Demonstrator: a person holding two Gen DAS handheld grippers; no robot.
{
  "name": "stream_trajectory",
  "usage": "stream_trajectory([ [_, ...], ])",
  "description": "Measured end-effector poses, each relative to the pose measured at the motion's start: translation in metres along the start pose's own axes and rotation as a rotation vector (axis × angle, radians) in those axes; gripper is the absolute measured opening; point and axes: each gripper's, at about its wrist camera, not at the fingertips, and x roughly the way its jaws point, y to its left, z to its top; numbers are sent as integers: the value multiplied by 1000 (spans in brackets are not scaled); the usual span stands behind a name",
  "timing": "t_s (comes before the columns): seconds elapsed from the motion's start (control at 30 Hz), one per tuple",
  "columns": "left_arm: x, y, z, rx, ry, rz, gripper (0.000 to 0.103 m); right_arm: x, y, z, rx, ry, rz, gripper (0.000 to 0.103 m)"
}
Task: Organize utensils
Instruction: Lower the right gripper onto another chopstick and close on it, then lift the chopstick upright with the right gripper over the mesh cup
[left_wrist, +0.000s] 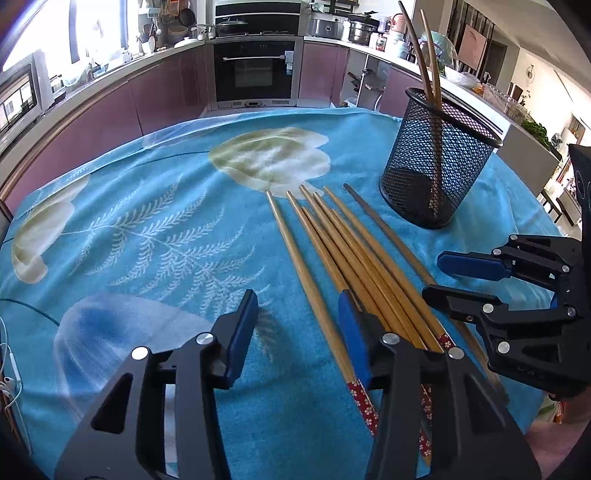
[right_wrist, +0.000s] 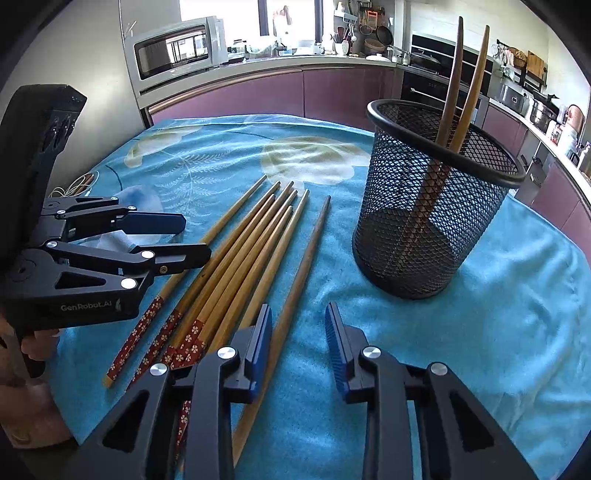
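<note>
Tabletop covered by a blue floral cloth (left_wrist: 155, 229), kitchen cabinets and a built-in oven (left_wrist: 255, 72) behind. A loose bundle of wooden chopsticks (left_wrist: 332, 243) lies flat on the cloth, tips pointing away, the near ends wrapped in red flower-pattern bands. Left tool (left_wrist: 299, 321) is low over the near part of the bundle, released: jaws apart, one light chopstick (left_wrist: 295, 254) lies between them untouched, the right pad sits just beside or against the main bundle, can't tell which. Right tool (right_wrist: 299, 332) is also released, jaws apart over the right edge of the bundle; a darker single chopstick (right_wrist: 306, 254) runs between its pads close to the left one, no visible squeeze on it. In the right wrist view the left tool appears at the left edge with part of a hand under it. Black wire mesh holder (right_wrist: 424, 229) stands upright on the cloth, beyond and right of the bundle, near but apart from it. Two dark brown chopsticks (right_wrist: 458, 92) stand inside it, leaning on the rim. A white cable (left_wrist: 11, 365) lies at the left cloth edge.
</note>
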Motion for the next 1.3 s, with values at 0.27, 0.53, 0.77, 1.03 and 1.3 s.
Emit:
stream_trajectory([
  [0.27,6,2,6,-27,-1,-1,20,2,-7,4,58,-8,44,9],
  [0.53,4,5,6,-86,-7,-32,8,-4,-17,1,113,-18,85,6],
  [0.77,-9,4,4,-91,-36,-53,8,-13,-19,0,124,-38,140,6],
  [1.03,-33,7,3,-103,-73,-113,8,-35,-19,-1,131,-106,205,6],
  [1.3,-65,2,9,-90,-132,-197,8,-61,-27,1,143,-181,239,6],
])
